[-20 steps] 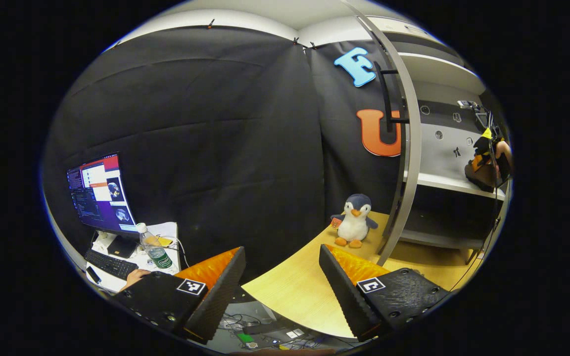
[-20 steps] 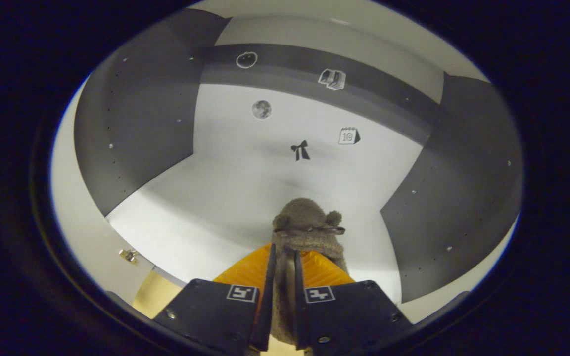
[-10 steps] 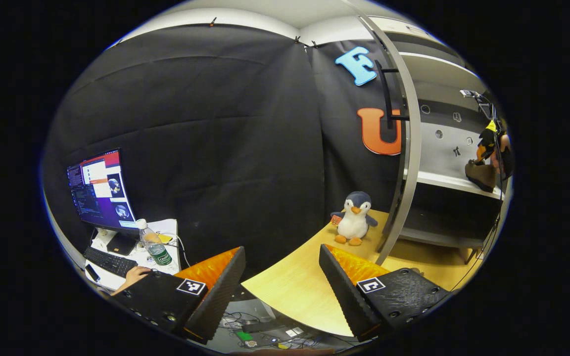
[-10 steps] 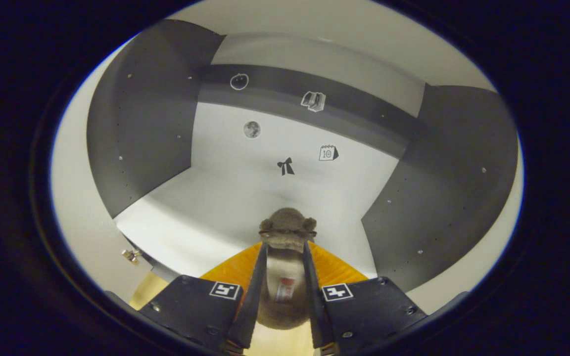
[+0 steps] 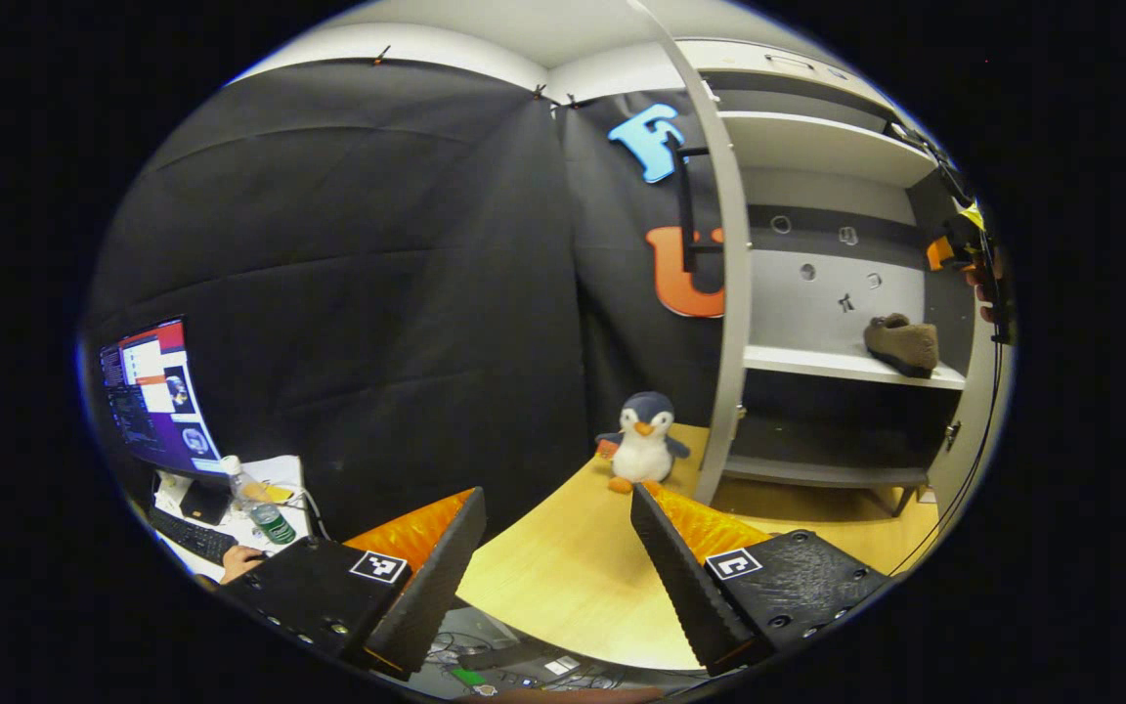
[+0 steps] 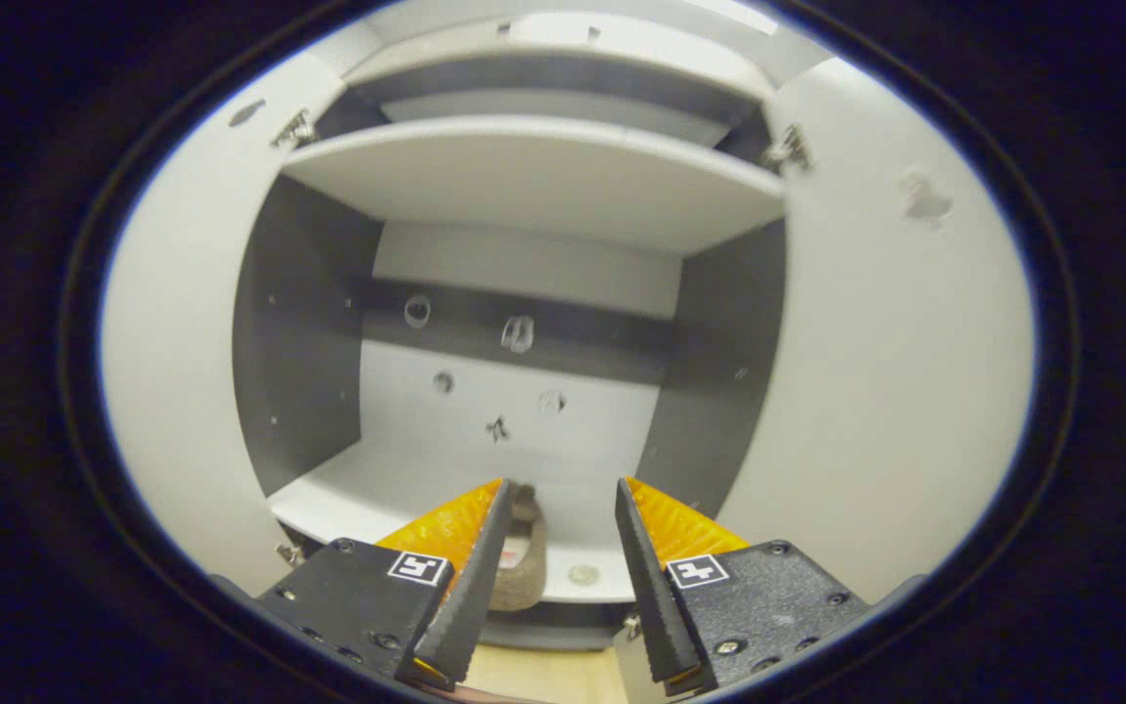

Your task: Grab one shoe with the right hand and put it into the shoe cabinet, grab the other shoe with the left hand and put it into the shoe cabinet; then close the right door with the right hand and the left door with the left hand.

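Left gripper view: the left tongs hang wide apart with nothing between them, above the edge of the pale wooden worktop. A brown shoe lies on the white middle shelf of the shoe cabinet, toward its right end. The right tongs show far off at the right edge, above the shoe and apart from it. A plush penguin stands on the worktop just beside the cabinet's left door edge. A monitor and a bottle sit on a desk at far left. In the right gripper view the right tongs are spread and empty, facing the open cabinet, with the shoe on the shelf beyond its left finger
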A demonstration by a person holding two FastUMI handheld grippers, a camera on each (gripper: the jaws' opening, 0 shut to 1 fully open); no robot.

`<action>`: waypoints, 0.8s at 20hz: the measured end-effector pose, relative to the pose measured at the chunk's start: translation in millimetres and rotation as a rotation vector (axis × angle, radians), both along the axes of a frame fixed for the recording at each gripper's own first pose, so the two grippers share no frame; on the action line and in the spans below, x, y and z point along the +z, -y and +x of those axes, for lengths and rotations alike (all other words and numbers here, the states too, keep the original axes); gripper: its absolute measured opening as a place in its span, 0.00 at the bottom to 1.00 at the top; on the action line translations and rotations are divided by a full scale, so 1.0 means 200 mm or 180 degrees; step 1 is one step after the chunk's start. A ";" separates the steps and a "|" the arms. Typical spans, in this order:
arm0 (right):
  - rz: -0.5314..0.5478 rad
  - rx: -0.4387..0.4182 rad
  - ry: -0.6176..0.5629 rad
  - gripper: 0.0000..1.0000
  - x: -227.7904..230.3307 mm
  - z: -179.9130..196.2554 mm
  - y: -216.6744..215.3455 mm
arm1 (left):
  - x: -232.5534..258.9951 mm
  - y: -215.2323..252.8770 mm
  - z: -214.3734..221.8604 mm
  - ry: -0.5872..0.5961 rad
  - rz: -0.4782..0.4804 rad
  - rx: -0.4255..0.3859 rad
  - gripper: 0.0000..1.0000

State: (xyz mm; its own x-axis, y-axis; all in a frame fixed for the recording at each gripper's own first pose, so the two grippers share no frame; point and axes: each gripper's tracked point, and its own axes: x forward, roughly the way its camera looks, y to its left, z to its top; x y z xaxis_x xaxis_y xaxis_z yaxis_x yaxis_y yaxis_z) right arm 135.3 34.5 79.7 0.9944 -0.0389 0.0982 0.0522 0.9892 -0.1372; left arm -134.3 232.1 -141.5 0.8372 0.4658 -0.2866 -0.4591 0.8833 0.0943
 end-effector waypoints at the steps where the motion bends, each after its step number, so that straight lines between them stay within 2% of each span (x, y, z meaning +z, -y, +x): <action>1: -0.0047 0.0037 0.0379 0.68 0.08 -0.10 -0.01 | 0.01 0.03 0.03 0.0019 0.0019 -0.0115 0.95; 3: -0.0101 0.0020 0.0899 0.68 0.22 -0.33 0.01 | 0.02 0.09 0.09 0.0049 0.0096 -0.0333 0.95; 4: -0.0134 0.0053 0.0929 0.79 0.21 -0.42 -0.01 | 0.02 0.14 0.11 0.0067 0.0118 -0.0458 0.95; 6: -0.0309 0.0090 0.0700 0.82 0.11 -0.54 -0.03 | 0.00 0.27 0.14 0.0051 0.0096 -0.0724 0.95; 7: -0.0418 0.0094 0.0573 0.89 0.05 -0.58 -0.03 | -0.02 0.32 0.17 0.0052 0.0071 -0.0865 0.95; 8: -0.0530 0.0097 0.0556 1.00 0.03 -0.63 -0.03 | -0.03 0.40 0.21 0.0036 0.0026 -0.1047 0.95; 10: -0.0765 0.0047 0.0838 1.00 0.05 -0.78 -0.02 | -0.14 0.56 0.26 -0.0145 -0.0063 -0.1426 0.95; 11: -0.0924 0.0011 0.0945 1.00 0.05 -0.85 -0.02 | -0.22 0.62 0.26 -0.0278 -0.0099 -0.1527 1.00; 12: -0.1079 -0.0021 0.0975 1.00 0.03 -0.91 -0.02 | -0.31 0.64 0.25 -0.0398 -0.0169 -0.1599 0.95; 14: -0.1166 0.0066 0.0874 1.00 -0.03 -1.00 -0.07 | -0.46 0.70 0.24 -0.0582 -0.0333 -0.1644 0.95; 16: -0.0977 0.0207 0.0983 1.00 0.00 -1.10 -0.12 | -0.65 0.72 0.29 -0.0833 -0.0451 -0.1601 0.95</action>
